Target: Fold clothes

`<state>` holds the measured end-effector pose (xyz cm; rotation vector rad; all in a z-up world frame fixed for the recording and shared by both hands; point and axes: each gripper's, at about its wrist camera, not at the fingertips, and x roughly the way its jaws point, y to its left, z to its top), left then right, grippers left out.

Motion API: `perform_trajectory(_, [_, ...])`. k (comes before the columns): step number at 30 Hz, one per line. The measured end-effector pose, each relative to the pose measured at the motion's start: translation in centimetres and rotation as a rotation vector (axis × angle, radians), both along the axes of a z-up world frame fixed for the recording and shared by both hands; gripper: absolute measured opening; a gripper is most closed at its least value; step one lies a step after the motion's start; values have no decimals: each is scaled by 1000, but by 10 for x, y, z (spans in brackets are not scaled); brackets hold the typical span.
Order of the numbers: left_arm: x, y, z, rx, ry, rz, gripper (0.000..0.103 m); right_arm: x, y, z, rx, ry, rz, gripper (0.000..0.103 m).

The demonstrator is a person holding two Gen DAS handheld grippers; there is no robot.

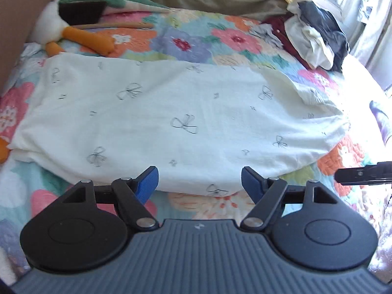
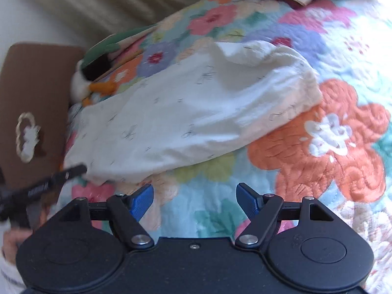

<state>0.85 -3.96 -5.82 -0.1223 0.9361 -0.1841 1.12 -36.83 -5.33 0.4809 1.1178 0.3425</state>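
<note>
Left tongs (image 1: 199, 183) spread at white garment (image 1: 171, 122) hem, right tongs (image 2: 194, 202) beside it

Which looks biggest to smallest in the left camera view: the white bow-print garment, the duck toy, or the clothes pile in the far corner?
1. White bow-print garment, by far.
2 and 3. Duck toy and clothes pile look alike in size; too close to rank.

Plush duck (image 1: 52, 22) on floral quilt (image 1: 186, 39), brown cushion (image 2: 34, 98) beside.
</note>
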Motion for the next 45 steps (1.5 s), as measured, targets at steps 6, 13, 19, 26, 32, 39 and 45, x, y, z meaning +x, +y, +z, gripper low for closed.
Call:
perform_trajectory(6, [40,-39,-27,109,14,-80,75,-7,-10,-15,-29,-33,-57,76])
perform_trajectory(13, [42,-20,-56,132,87,-92,75,-7,-18,-24,-31,-30,-180,76])
perform_trajectory(19, [48,4,-55,30,121,9,76,4,-5,-27,-170,-45,-143,77])
perform_trajectory(26, [42,4,-56,40,134,-7,76,0,-3,-26,-47,-135,-179,77])
perform_trajectory(32, [46,5,-62,44,166,10,78,27,-6,-43,46,-130,-282,81])
perform_trajectory(39, [47,11,-64,11,182,2,80,40,5,-51,-1,-226,-342,54])
perform_trajectory(45, [48,18,-65,-23,187,6,80,36,1,-46,-89,-308,-410,13])
